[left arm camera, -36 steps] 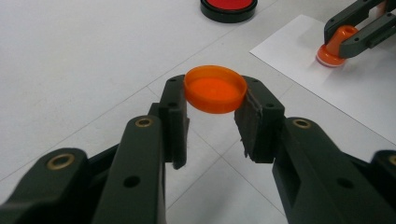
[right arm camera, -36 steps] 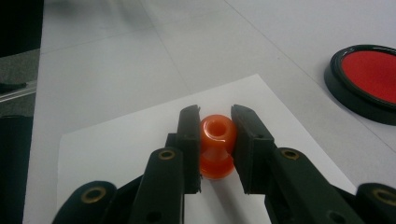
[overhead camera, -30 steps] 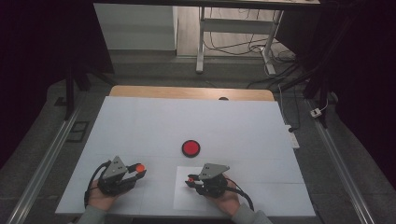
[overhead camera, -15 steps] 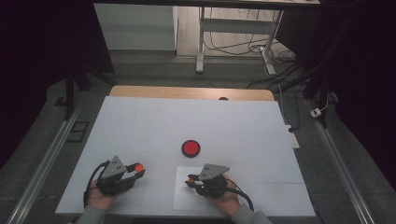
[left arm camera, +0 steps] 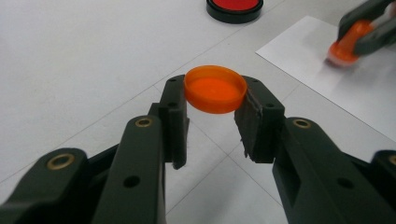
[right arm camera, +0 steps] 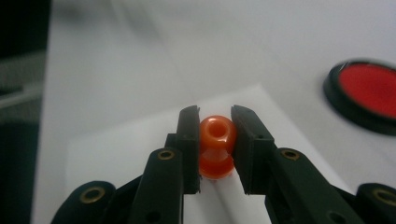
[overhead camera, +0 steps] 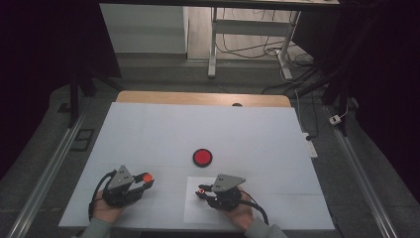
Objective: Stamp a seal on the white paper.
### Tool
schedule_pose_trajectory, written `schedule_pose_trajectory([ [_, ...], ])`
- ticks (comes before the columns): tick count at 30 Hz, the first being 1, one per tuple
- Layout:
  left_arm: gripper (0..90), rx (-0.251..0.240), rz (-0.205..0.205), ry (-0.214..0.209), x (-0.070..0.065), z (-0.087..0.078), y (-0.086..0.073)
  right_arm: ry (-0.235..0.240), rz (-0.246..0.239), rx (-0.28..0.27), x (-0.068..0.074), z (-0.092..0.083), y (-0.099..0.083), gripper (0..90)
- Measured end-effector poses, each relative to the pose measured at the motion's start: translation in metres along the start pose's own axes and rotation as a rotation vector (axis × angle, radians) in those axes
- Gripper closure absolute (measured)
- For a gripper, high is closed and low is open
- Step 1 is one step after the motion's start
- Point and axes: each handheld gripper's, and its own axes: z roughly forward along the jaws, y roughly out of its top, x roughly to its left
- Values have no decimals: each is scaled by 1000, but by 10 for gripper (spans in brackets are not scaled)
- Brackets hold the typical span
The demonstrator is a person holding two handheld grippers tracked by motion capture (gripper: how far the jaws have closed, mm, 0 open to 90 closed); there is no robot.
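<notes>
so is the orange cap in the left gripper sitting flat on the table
No, the orange cap is clamped in the left gripper, raised off the table.

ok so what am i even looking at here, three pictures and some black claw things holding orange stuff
A person sits at a white table, holding a hand-operated clamp tool in each hand. The high view looks down from above; each of the other two pictures comes from a small camera riding on one tool, looking along its black jaws. The left gripper is shut on an orange cap, held open side up. The right gripper is shut on a small orange stamp, standing on a sheet of paper. Farther out on the table lies a round red ink pad in a black case.
</notes>
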Motion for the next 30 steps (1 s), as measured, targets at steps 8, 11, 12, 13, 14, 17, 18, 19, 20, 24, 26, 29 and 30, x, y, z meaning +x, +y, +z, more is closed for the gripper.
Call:
schedule_pose_trajectory([
  [8, 645, 1, 0, -2, 0, 0, 0, -22, 59, -92, -9, -20, 9, 723],
  [11, 645, 0, -1, -1, 0, 0, 0, -21, 69, -98, -11, -23, 10, 723],
  [12, 644, 1, -1, -1, 0, 0, 0, -18, 74, -101, -11, -24, 10, 723],
  [13, 644, 2, -1, -1, 0, 0, 0, -16, 76, -99, -12, -25, 10, 723],
  [14, 645, 2, -1, 0, 0, 1, -1, -16, 80, -103, -12, -25, 11, 723],
  [17, 645, 2, 0, -1, 0, 1, 0, -16, 85, -110, -13, -28, 12, 723],
  [18, 644, 2, 1, 0, 0, 1, 0, -18, 85, -113, -13, -28, 13, 723],
  [19, 645, 2, 1, -1, 0, 1, -1, -18, 87, -116, -13, -29, 13, 723],
  [20, 644, 2, 0, -1, 0, 1, -1, -19, 90, -122, -13, -30, 13, 723],
  [24, 644, 3, 0, 0, 0, 1, -1, -23, 94, -130, -15, -32, 15, 722],
  [26, 644, 3, 0, -1, 0, 1, -1, -26, 100, -135, -17, -33, 15, 723],
  [29, 644, 5, 0, -2, 0, 2, -1, -35, 105, -140, -19, -35, 15, 722],
  [30, 645, 5, -1, -2, 0, 2, -1, -37, 107, -144, -20, -36, 15, 722],
])
